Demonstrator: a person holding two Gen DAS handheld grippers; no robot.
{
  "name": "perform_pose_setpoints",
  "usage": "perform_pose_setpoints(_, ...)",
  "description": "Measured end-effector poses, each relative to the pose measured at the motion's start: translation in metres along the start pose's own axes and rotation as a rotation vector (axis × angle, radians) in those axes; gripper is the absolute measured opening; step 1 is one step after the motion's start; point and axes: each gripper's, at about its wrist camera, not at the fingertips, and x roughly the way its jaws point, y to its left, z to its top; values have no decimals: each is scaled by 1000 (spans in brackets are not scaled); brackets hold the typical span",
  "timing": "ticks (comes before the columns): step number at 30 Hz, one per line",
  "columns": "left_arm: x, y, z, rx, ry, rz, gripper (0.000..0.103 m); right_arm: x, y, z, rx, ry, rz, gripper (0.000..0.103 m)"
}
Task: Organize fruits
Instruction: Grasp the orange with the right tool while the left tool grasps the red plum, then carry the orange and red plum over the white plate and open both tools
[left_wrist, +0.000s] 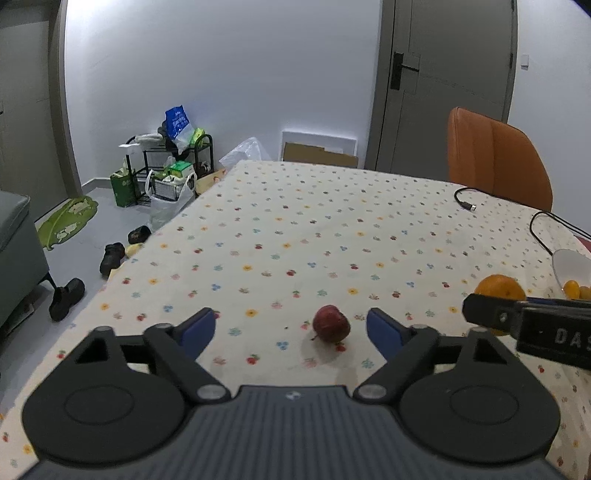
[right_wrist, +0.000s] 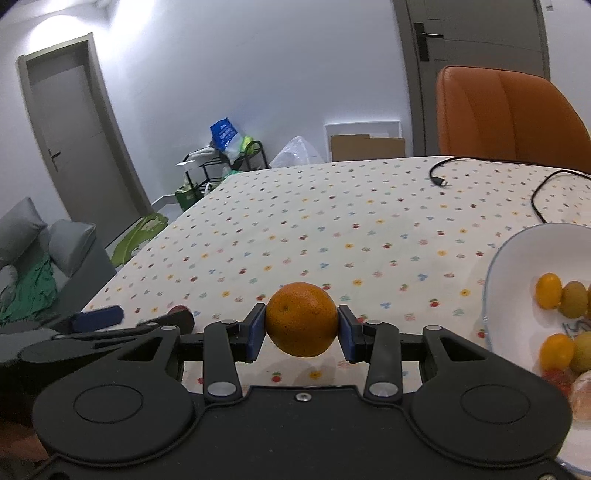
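- At the near left, the left gripper (left_wrist: 290, 328) hovers low over a table under a cream tablecloth printed with small flowers (left_wrist: 332, 221), its blue-padded fingers (left_wrist: 197, 328) spread wide with nothing between them.
- One small dark red apple (left_wrist: 331, 324) lies on the cloth between those fingers, nearer the right one, touching neither. The right wrist view shows only a red sliver of it (right_wrist: 180, 308) behind the left gripper.
- Right of it, the right gripper (right_wrist: 301, 329) pinches one round orange (right_wrist: 301, 319) between its blue pads (right_wrist: 255, 329), held above the cloth.
- The left wrist view shows this gripper side-on, with the white letters "DAS" (left_wrist: 570, 338) on its body.
- At the near right stands one white bowl with a thin blue rim (right_wrist: 495, 266). The right wrist view shows four small yellow-orange fruits (right_wrist: 549, 290) inside, some red pieces and a peeled pale fruit at the picture edge; the left view shows only two of them.
- Two black cables (right_wrist: 439, 180) lie on the far right of the cloth.
- One orange padded chair (right_wrist: 506, 118) stands beyond the table's far right edge.
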Motion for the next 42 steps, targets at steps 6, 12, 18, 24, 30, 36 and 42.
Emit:
perform_pose_setpoints(6, 16, -13, 2, 9, 53, 15, 47, -7, -13, 3, 45, -4, 2, 39)
perform_pose_setpoints(12, 9, -19, 7, 7, 48, 33, 22, -21, -18, 1, 42, -14, 7, 39)
perform_pose_setpoints(18, -7, -29, 10, 16, 10, 6, 22, -36, -27, 0, 46, -39, -5, 39)
perform_pose_setpoints(24, -19, -49, 12, 32, -19, -37, 22, -49, -45, -2, 70, -57, -38, 39)
perform_pose_setpoints(30, -25, -77, 13, 52, -39, -91, 22, -68, -65, -5, 100, -82, -85, 39)
perform_pose_setpoints(36, -29, -106, 11, 83, -54, -155, 22, -87, -86, -10, 116, -119, -141, 39)
perform_pose_setpoints(42, -30, -134, 8, 111, -56, -200, 22, -105, -109, -15, 149, -145, -182, 39)
